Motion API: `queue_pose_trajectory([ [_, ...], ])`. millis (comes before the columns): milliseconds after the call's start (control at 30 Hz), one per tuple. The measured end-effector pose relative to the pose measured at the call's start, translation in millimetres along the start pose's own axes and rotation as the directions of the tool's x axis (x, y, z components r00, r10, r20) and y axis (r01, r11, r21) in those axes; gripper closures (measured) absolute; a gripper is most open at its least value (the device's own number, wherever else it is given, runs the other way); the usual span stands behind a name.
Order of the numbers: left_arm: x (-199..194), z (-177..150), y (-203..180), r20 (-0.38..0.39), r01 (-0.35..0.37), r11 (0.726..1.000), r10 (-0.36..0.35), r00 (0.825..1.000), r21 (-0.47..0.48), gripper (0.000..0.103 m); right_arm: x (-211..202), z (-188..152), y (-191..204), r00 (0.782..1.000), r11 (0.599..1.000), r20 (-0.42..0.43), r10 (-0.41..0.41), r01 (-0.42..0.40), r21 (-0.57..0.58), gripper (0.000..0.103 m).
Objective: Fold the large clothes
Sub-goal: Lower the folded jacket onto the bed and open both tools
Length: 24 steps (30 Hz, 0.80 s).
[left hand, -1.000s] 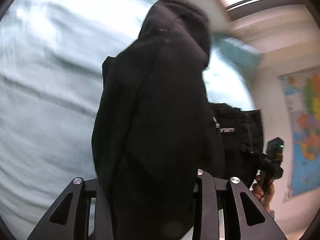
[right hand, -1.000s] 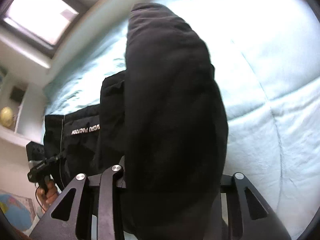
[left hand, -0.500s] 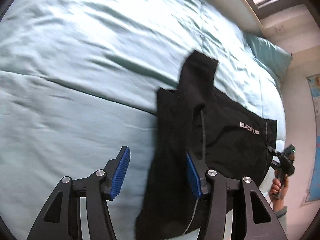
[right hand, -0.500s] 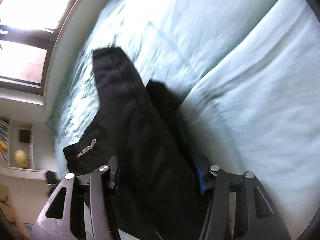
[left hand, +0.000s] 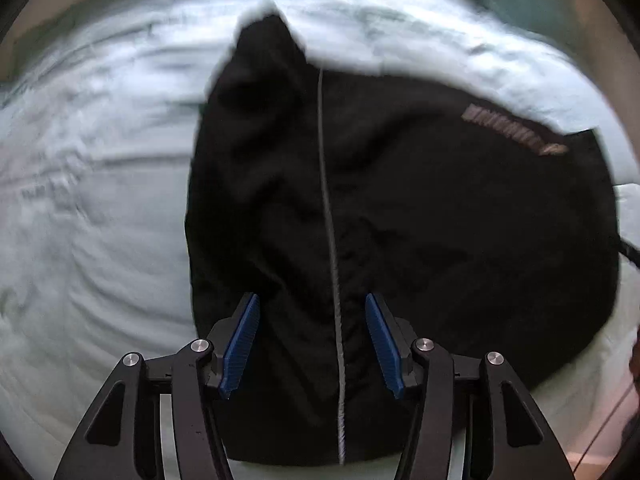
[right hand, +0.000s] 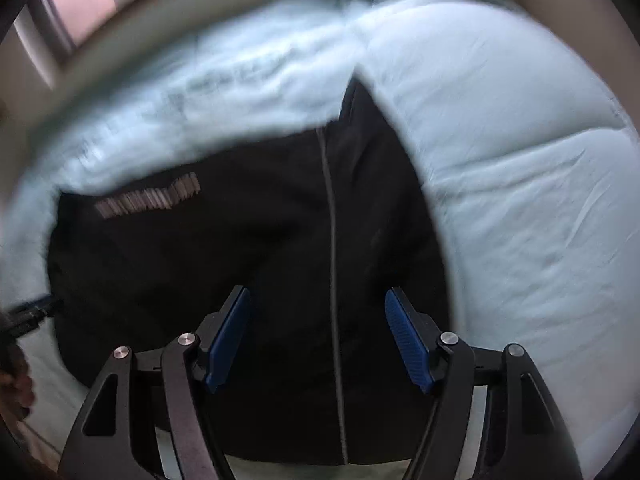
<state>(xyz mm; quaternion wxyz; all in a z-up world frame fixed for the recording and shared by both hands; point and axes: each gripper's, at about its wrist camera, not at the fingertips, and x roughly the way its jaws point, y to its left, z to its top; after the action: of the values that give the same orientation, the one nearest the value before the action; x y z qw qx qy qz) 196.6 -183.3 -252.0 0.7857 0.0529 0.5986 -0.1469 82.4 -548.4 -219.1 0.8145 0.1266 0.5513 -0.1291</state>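
A black garment (left hand: 420, 208) with a grey zip line and a pale logo strip lies folded on the pale blue bed cover (left hand: 92, 200). My left gripper (left hand: 312, 340) is open and empty, its blue pads just above the garment's near edge. In the right wrist view the same garment (right hand: 224, 264) lies on the cover (right hand: 520, 184). My right gripper (right hand: 318, 344) is also open and empty over the garment's near edge. Both views are motion-blurred.
A teal pillow (left hand: 524, 4) lies at the head of the bed. A window (right hand: 80, 12) is at the far left of the right view. The other gripper's tip (right hand: 36, 312) and a hand show at the left edge.
Both grippers have let go of the black garment and opened. The garment, held up before, now lies flat on the bed, and both grippers have drawn back to its near edge.
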Motion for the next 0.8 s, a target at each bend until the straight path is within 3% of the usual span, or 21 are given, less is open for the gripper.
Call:
queue_pose_trajectory([
  [100, 9, 3, 5, -0.001, -0.006, 1.0, 0.006, 1.0, -0.009, 0.036, 19, -10, -3, 1.0, 1.0, -0.006, -0.012, 0.012, 0.023, 0.027],
  [300, -13, -2, 17, -0.012, 0.023, 0.999, -0.024, 1.0, -0.032, 0.035, 9, -13, -12, 0.999, 0.993, -0.03, 0.014, -0.011, 0.114, 0.022],
  [533, -92, -17, 15, 0.085, 0.013, 0.997, -0.019, 0.996, 0.072, 0.035, -68, -34, 16, 0.998, 0.99, 0.05, 0.034, -0.041, 0.133, 0.022],
  [700, -166, -35, 12, 0.196, 0.021, 0.994, -0.042, 0.98, 0.105, 0.035, -128, -56, 46, 0.994, 0.987, 0.088, 0.07, -0.081, 0.136, 0.022],
  [800, -198, -46, 5, 0.207, -0.01, 0.99, -0.02, 0.978, 0.142, 0.035, -167, -68, 73, 0.993, 0.99, 0.117, 0.031, -0.046, 0.13, 0.022],
])
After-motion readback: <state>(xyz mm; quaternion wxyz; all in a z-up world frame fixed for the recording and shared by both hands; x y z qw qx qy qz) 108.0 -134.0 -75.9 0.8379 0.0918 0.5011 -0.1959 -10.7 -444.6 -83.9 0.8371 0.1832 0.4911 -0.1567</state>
